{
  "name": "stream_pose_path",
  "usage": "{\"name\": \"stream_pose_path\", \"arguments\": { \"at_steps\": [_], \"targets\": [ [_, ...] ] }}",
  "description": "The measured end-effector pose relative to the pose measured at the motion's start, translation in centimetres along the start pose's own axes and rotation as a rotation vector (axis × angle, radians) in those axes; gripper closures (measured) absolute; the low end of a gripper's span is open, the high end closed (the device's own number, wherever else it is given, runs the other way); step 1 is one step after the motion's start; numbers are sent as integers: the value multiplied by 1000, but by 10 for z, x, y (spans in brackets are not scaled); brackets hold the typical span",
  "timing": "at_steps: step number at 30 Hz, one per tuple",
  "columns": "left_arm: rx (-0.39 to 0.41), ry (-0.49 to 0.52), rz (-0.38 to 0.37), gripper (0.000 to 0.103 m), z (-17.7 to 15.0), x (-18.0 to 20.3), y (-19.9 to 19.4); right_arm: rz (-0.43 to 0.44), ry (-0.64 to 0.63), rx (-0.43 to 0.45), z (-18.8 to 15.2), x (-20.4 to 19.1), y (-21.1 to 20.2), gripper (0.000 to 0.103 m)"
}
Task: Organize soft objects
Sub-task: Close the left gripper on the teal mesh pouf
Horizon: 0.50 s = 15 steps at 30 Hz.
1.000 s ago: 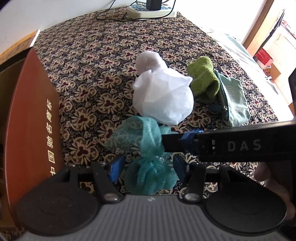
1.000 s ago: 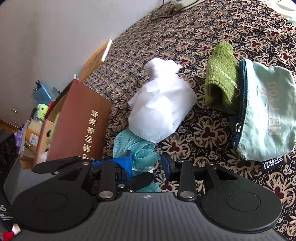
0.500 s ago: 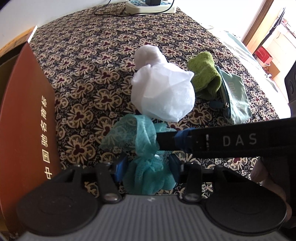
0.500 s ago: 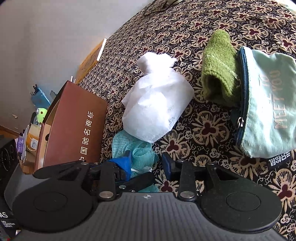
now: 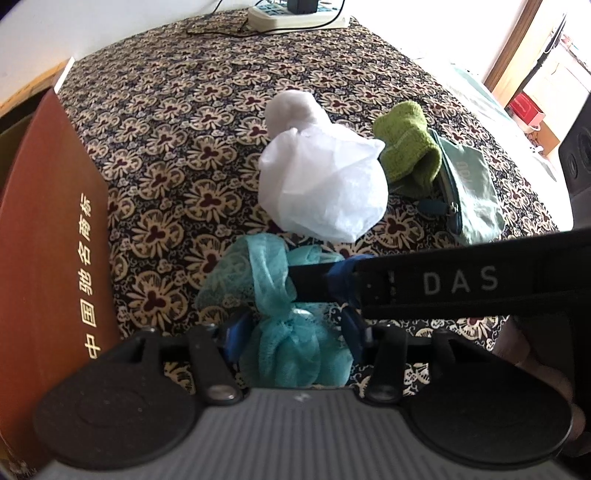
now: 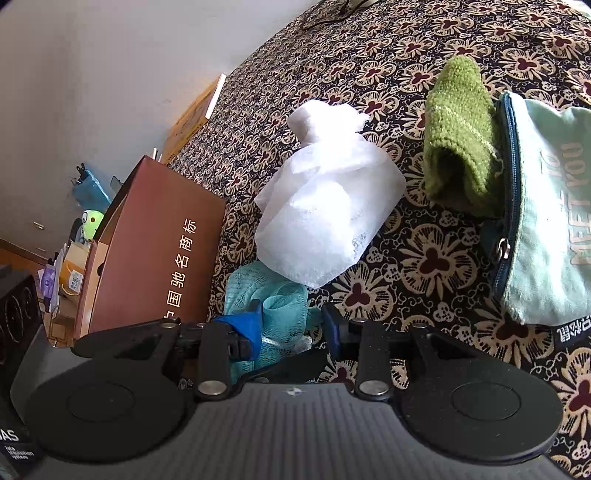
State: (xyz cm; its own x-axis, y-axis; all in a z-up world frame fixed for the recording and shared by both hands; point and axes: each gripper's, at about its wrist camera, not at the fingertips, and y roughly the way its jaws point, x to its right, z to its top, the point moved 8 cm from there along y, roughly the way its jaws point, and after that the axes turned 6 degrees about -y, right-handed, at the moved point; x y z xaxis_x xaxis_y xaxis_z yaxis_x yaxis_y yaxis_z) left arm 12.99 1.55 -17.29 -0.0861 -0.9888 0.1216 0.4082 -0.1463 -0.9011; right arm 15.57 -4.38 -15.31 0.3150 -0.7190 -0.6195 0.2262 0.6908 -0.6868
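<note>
A teal mesh bath pouf lies on the patterned cloth, and my left gripper is shut on it. My right gripper is open, its fingers on either side of the same pouf; its dark finger crosses the left wrist view. Behind the pouf lies a white soft bag. To its right are a green knitted cloth and a mint zip pouch.
A brown box with gold Chinese lettering stands at the table's left edge, close to the pouf. A power strip with cables lies at the far edge. Floor clutter sits beyond the box.
My left gripper has closed in on the teal pouf, its fingers going from wide apart to pressed on it. The right gripper has stayed open around the pouf's upper part.
</note>
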Motion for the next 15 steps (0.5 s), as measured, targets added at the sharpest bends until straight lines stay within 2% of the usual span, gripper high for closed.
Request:
{"name": "stream_pose_path", "arguments": {
  "at_steps": [4,9,15],
  "targets": [
    [8,20,9,58,-2,4,0,20,-3,-8,0,0,2,88],
    [15,0,-2,70,-3,3,-3,31,1,-15,-3,-1,2,92],
    [16,-12,-18,74,-8,4,-10,39,-15,-6,-8,-11,-2,93]
  ]
}}
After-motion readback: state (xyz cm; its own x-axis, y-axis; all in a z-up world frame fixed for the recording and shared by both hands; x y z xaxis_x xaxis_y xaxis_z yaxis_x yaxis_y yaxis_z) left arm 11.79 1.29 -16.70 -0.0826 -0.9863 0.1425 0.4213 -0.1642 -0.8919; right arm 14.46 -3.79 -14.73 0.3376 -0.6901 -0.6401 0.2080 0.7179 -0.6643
